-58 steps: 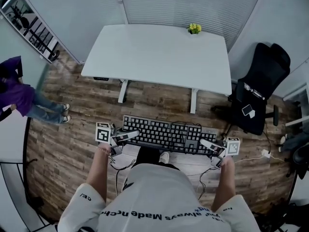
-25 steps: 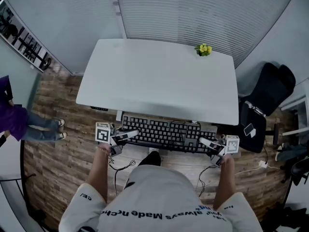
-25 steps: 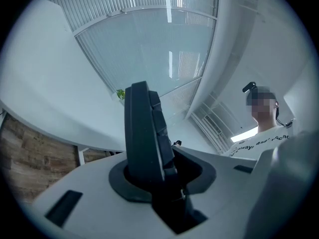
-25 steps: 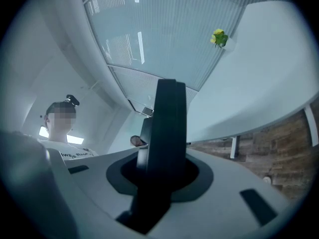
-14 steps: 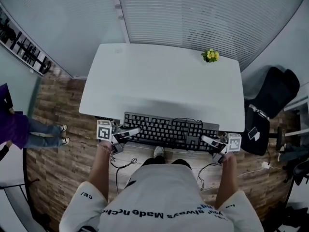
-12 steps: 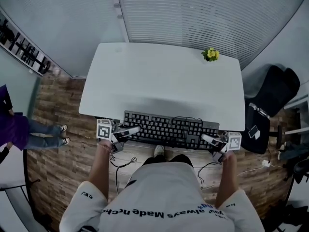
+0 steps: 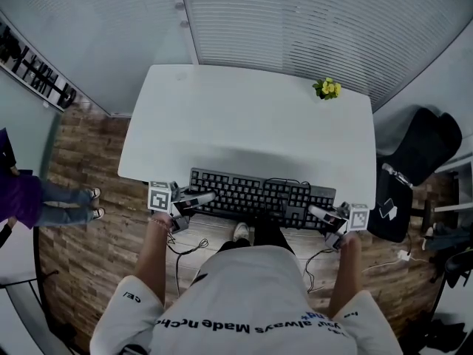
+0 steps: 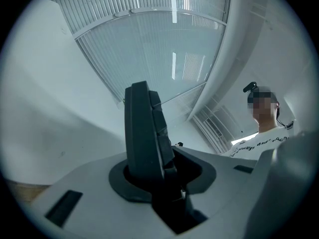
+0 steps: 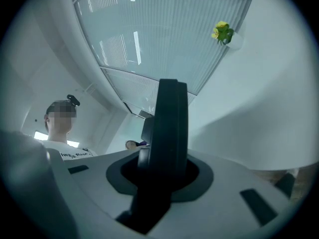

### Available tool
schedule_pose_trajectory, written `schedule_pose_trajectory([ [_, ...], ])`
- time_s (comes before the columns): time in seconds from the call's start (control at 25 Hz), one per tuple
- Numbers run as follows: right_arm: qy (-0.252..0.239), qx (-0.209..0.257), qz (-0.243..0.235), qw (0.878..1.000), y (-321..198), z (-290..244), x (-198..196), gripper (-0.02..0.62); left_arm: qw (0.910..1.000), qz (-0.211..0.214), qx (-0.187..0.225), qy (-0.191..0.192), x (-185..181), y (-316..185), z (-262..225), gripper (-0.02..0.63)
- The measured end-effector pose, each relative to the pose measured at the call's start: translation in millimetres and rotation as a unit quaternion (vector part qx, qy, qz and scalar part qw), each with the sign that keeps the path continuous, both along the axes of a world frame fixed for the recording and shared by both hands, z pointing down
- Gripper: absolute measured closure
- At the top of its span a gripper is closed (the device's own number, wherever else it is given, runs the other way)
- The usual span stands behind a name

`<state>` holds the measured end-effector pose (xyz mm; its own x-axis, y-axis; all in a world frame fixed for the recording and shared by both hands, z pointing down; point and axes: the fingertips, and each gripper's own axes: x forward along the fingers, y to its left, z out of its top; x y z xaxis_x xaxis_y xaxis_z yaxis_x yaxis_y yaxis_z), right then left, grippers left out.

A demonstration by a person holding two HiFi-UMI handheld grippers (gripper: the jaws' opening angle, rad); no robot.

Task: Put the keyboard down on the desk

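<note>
White desk (image 7: 244,117) now fills the middle of the head view. Within a couple of seconds the keyboard (image 7: 259,198) has come from over the wood floor (image 7: 81,242) to the desk's near edge, overlapping it. Left gripper (image 7: 194,200) and right gripper (image 7: 319,214) each clamp one end, jaws narrowly parted around its thin edge. It probably hangs just clear, so lowering remains.

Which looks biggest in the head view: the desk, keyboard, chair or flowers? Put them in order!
1. The desk: biggest by far.
2. The keyboard and the chair: about alike. The chair sits lower, farther from the camera, so I won't rank these two.
3. The flowers: smallest.
</note>
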<state>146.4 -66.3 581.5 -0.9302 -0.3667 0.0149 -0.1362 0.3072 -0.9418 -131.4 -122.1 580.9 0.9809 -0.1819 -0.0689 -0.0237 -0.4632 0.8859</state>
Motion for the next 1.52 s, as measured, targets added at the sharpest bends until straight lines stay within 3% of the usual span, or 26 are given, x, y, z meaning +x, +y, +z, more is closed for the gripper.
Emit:
schedule_pose_trajectory([
  [0.12, -0.01, 0.0, -0.002, 1.0, -6.7, -0.1, 1.2, 0.476, 1.0, -0.001, -0.001, -0.006, 1.8, -6.3, -0.8, 0.472],
  [0.28, -0.014, -0.015, 0.001, 1.0, -62.3, 7.1, 39.7, 0.476, 0.9998, 0.001, -0.014, -0.016, 39.7, -63.6, -1.0, 0.472],
  [1.08, -0.006, 0.03, -0.011, 0.999, -66.3, -11.7, 36.1, 0.472, 0.9994, -0.016, 0.024, -0.017, 36.7, -59.8, -16.8, 0.471],
  [1.52, -0.002, 0.006, -0.016, 1.0, -137.7, 3.3, 90.1, 0.468, 0.9992, -0.028, 0.002, -0.03, 90.5, -126.6, -2.6, 0.471],
])
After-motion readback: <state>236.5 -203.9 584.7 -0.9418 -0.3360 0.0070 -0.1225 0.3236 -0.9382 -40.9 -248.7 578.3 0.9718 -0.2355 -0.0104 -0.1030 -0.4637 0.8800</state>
